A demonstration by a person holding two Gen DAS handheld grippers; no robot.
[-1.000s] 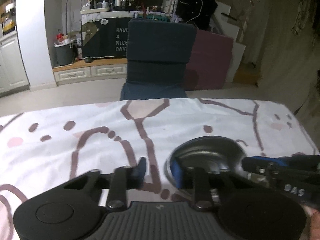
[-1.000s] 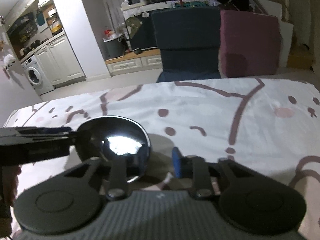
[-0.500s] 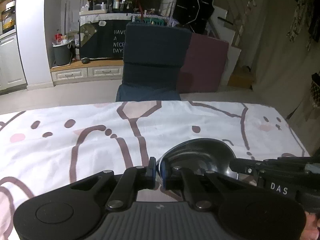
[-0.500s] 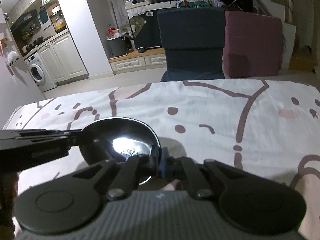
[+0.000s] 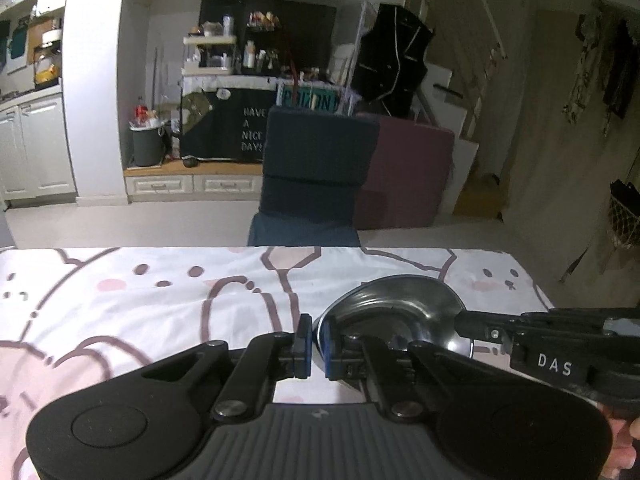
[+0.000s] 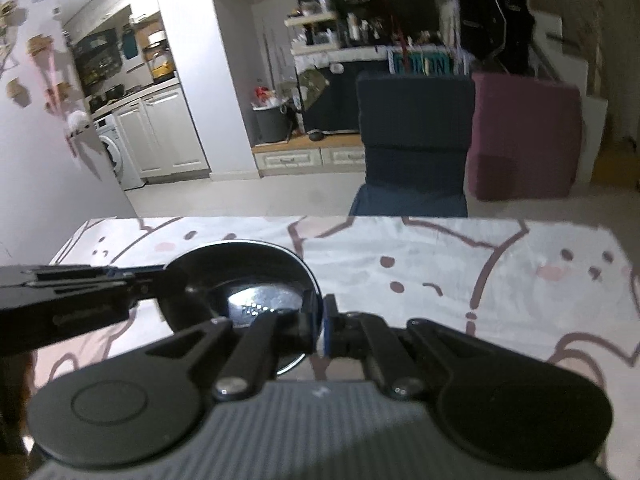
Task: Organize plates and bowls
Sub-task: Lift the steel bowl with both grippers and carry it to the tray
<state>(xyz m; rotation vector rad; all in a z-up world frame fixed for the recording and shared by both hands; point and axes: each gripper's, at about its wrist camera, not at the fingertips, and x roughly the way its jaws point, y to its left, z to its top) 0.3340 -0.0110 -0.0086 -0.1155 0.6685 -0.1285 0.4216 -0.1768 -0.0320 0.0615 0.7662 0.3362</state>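
Observation:
A shiny steel bowl point(image 5: 396, 308) hangs above the tablecloth, held from two sides. In the left wrist view my left gripper point(image 5: 316, 346) is shut, its blue pads pinching the bowl's left rim. My right gripper point(image 5: 466, 326) reaches in from the right and grips the opposite rim. The right wrist view shows the same bowl point(image 6: 248, 272) with light glinting in its bottom. There my right gripper point(image 6: 320, 328) is shut on the right rim, and my left gripper point(image 6: 160, 286) comes in from the left onto the far rim.
A white tablecloth point(image 5: 160, 300) with pink and brown bunny drawings covers the table point(image 6: 480, 272). A dark blue chair point(image 5: 316, 176) stands at the far edge, with a maroon cushion point(image 5: 408, 176) behind it. Part of a hand point(image 5: 624, 456) shows at the lower right.
Both grippers went from open beside the bowl's rim to shut on it. The bowl then rose off the cloth with both hands, and the table now looks farther below.

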